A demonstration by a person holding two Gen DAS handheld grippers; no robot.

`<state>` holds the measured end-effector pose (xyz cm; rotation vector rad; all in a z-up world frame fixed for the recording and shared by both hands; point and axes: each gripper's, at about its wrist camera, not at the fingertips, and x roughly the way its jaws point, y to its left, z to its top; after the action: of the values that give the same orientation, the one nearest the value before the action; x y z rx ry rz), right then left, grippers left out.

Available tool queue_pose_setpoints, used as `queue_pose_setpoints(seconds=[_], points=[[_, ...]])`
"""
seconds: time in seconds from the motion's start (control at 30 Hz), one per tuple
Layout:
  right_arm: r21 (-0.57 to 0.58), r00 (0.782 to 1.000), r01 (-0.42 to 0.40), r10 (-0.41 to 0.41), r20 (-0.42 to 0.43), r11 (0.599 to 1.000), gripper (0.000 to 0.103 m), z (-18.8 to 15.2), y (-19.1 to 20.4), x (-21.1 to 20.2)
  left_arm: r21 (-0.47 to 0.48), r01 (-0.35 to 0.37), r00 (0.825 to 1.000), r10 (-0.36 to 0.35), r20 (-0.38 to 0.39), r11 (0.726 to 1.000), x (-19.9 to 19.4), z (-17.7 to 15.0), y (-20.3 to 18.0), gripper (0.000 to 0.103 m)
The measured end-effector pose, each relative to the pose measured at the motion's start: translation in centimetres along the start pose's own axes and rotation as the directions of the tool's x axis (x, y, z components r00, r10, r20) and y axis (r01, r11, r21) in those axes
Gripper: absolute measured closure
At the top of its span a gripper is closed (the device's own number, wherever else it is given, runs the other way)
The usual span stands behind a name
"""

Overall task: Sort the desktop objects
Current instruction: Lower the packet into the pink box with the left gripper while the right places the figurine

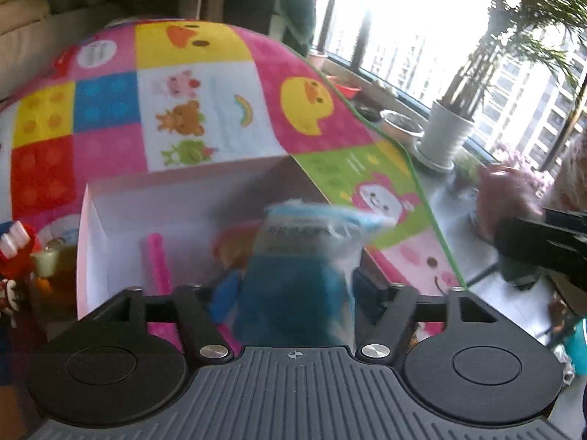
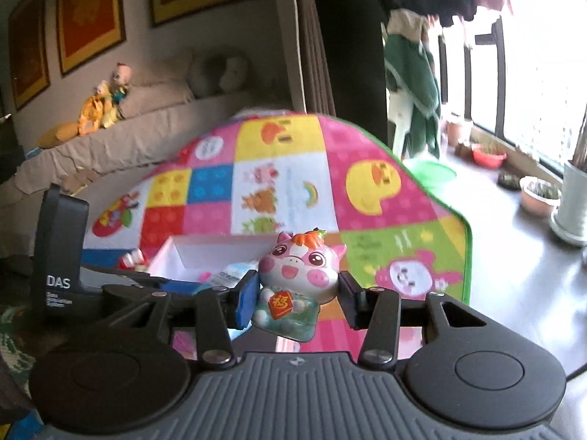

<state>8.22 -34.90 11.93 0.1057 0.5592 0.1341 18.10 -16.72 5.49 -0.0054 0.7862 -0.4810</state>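
Note:
My left gripper [image 1: 293, 278] is shut on a clear plastic packet with blue contents [image 1: 304, 256] and holds it over the open white box [image 1: 121, 216]. A pink stick [image 1: 159, 260] and a reddish toy [image 1: 234, 245] lie in the box. My right gripper [image 2: 297, 293] is shut on a pink-and-white cow figurine [image 2: 297, 275] and holds it above the colourful cartoon mat [image 2: 293, 168]. The white box [image 2: 205, 249] lies just beyond it to the left. The left gripper's black body [image 2: 62, 256] shows at the left of the right wrist view.
A red-and-white toy [image 1: 14, 245] and an amber bottle [image 1: 55, 267] stand left of the box. White plant pots [image 1: 447, 132] and bowls [image 1: 401, 123] line the windowsill to the right. The mat's green edge [image 2: 466, 256] ends at the dark table [image 2: 513, 293].

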Motion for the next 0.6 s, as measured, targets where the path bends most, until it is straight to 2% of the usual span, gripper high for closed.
queue_pose_setpoints(seconds=[0.13, 0.27, 0.43, 0.6], points=[[0.008, 1.0, -0.016, 0.016, -0.019, 1.0, 0.057, -0.8, -0.6, 1.4, 0.054, -0.056, 0.994, 0.051, 0.096, 0.997, -3.4, -1.8, 0.5, 0.008], [-0.01, 0.998, -0.051, 0.051, -0.031, 0.999, 0.057, -0.6, 0.9, 3.3, 0.098, -0.163, 0.975, 0.145, 0.17, 0.982, -6.7, -3.6, 1.6, 0.005], [-0.027, 0.992, -0.099, 0.096, -0.081, 0.995, 0.057, -0.1, 4.0, 6.6, 0.092, -0.228, 0.964, 0.211, 0.161, 0.969, -8.6, -6.1, 3.7, 0.003], [0.03, 0.954, -0.205, 0.207, -0.217, 0.978, 0.058, -0.9, 7.1, 10.5, 0.062, -0.247, 0.962, 0.238, 0.132, 0.967, -9.8, -9.0, 5.6, 0.003]])
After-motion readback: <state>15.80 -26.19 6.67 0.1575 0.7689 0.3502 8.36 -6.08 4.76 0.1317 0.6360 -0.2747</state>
